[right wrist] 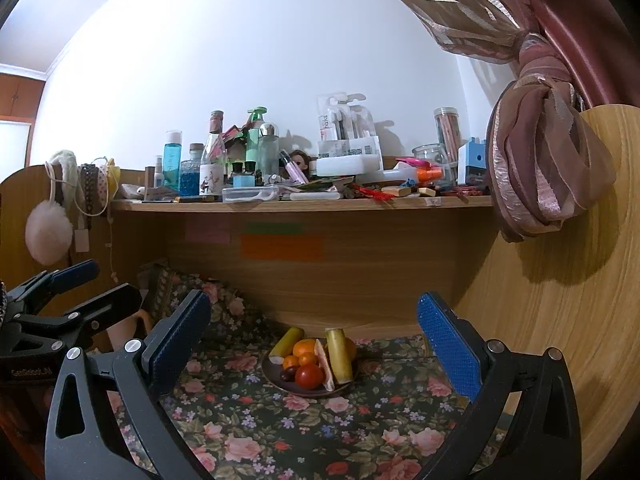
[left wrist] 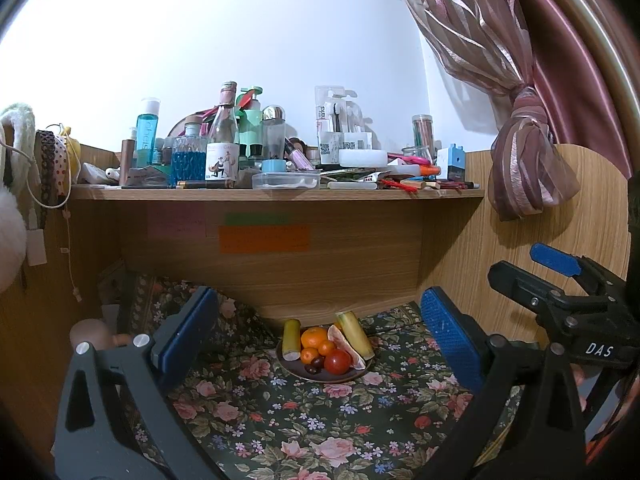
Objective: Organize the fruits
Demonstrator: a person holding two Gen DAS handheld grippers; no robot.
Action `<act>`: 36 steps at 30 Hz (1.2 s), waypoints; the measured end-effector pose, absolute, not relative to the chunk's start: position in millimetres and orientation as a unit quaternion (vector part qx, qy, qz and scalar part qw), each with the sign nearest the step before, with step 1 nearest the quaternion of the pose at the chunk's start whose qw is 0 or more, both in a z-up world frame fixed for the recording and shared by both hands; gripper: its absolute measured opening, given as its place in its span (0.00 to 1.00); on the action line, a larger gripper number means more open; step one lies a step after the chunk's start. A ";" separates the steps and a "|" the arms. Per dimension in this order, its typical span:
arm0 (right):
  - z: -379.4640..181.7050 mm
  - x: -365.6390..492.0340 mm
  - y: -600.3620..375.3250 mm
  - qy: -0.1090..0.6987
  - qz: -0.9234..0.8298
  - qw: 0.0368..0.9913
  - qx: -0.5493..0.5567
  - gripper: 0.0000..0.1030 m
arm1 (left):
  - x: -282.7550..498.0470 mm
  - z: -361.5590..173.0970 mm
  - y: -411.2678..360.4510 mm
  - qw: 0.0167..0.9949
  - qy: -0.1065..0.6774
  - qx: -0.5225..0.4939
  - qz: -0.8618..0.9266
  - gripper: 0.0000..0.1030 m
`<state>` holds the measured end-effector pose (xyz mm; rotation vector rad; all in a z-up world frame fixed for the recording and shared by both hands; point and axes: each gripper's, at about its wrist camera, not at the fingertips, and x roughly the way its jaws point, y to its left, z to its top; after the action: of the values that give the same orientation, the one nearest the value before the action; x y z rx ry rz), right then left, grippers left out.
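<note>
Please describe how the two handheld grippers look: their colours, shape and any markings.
Both the left gripper and right gripper have dark grey, triangular cut-out frames with silver bolts and blue textured fingers. Seen from the left camera, the right one bears white "DAS" lettering.

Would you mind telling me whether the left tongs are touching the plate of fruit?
Apart. The left wrist view shows the left tongs open and empty, with a stretch of bare floral cloth between their blue pads and the plate.
</note>
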<state>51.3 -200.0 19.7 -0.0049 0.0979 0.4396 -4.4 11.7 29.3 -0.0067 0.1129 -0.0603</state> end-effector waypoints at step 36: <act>20.5 54.6 -197.5 0.044 0.226 0.973 0.000 1.00 | 0.2 28.9 7.6 0.998 0.062 -0.004 -0.029 1.00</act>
<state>54.6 -197.5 20.5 -0.0006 0.0892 0.4564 0.2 7.6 28.9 -0.0075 0.1251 -0.0581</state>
